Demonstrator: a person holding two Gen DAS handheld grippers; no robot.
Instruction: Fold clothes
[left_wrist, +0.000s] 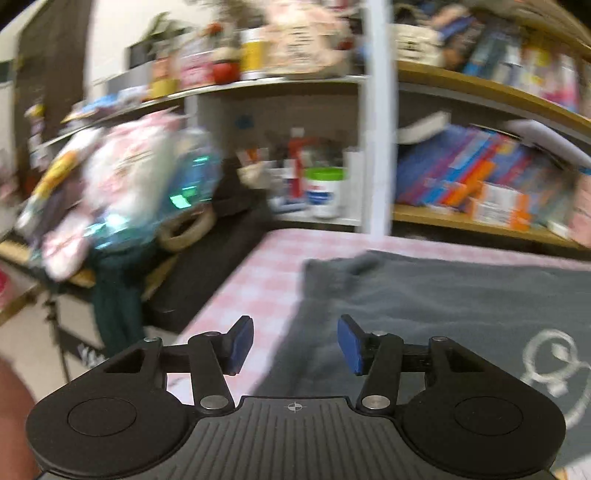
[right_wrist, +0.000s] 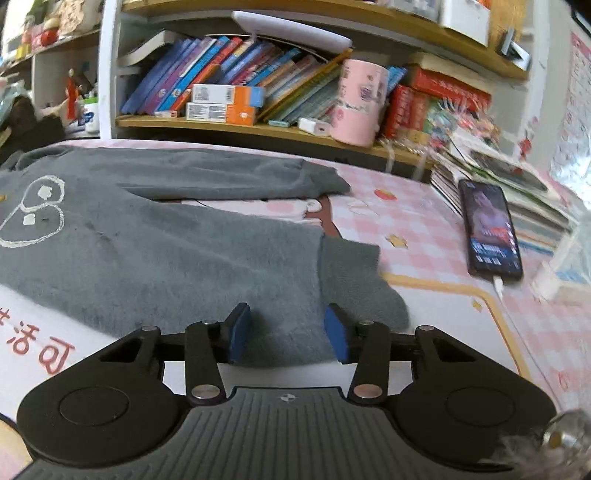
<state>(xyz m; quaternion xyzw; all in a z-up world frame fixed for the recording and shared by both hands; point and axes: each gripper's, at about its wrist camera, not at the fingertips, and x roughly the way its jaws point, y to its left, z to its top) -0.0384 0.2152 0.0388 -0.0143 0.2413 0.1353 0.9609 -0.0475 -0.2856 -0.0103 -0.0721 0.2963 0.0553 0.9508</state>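
Jaws on both grippers stand wide, holding nothing. My right gripper (right_wrist: 286, 334) hovers over the grey sweater's (right_wrist: 147, 251) hem; the garment lies lengthwise along the tabletop (right_wrist: 461, 302), left gripper (left_wrist: 295, 345) at its other end.

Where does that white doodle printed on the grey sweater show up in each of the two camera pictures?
Left wrist view: the white doodle sits at the right edge, low, on the grey sweater.
Right wrist view: the doodle sits at the left edge, mid-height.
Shared landmark: the orange-and-white boxes on the bookshelf.
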